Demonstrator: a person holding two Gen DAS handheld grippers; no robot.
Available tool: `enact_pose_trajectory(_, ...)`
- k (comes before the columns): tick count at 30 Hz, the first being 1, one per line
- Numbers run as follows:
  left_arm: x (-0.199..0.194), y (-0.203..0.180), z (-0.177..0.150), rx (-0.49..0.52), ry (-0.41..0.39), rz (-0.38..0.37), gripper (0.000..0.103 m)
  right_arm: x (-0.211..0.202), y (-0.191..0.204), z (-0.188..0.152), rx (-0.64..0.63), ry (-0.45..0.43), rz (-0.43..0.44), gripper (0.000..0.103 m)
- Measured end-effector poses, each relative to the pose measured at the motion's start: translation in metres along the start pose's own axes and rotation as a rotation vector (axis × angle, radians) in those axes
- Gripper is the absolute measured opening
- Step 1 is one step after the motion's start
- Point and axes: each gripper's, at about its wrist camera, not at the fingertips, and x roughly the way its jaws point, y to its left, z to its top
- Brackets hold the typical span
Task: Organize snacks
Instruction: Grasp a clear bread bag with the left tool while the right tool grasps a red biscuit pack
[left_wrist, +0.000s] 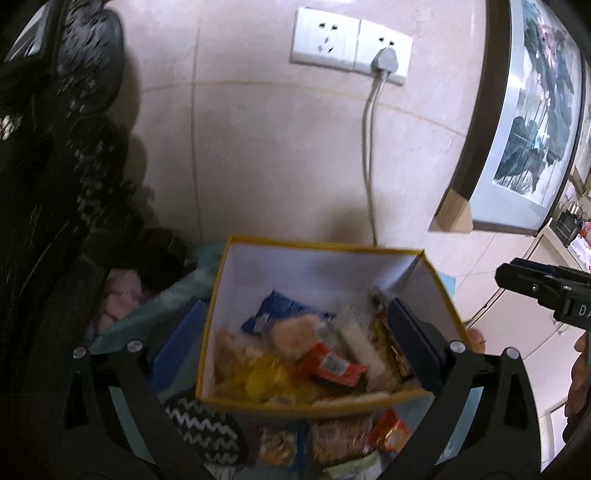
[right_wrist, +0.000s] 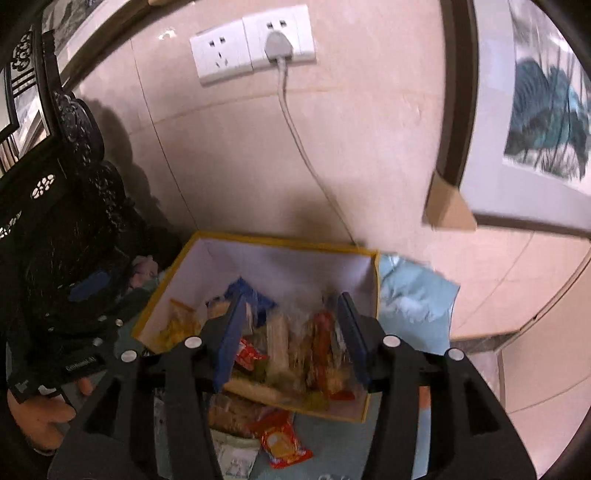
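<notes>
A yellow-edged box (left_wrist: 317, 269) with white inner walls stands on a light blue cloth, filled with several snack packets: a blue bag (left_wrist: 273, 314), a red packet (left_wrist: 332, 365) and yellow ones (left_wrist: 258, 380). My left gripper (left_wrist: 299, 339) is open wide above it. One of its fingers (left_wrist: 184, 332) is outside the left wall, the other over the right side, and nothing is between them. In the right wrist view my right gripper (right_wrist: 291, 332) hovers open over the box (right_wrist: 288, 266), holding nothing. A red packet (right_wrist: 284, 439) and a brown packet (right_wrist: 236, 410) lie in front of the box.
A wall socket (left_wrist: 351, 48) with a grey plug and cable is behind the box. A framed painting (left_wrist: 532, 122) leans at the right. Dark carved wooden furniture (left_wrist: 55, 147) fills the left. A black-and-white zigzag item (left_wrist: 203, 428) lies near the box's front left corner.
</notes>
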Motion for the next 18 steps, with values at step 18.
enact_pose_trajectory(18, -0.003, 0.06, -0.192, -0.047, 0.288, 0.165, 0.1, 0.071, 0.01, -0.161, -0.048, 0.335, -0.028, 0.052)
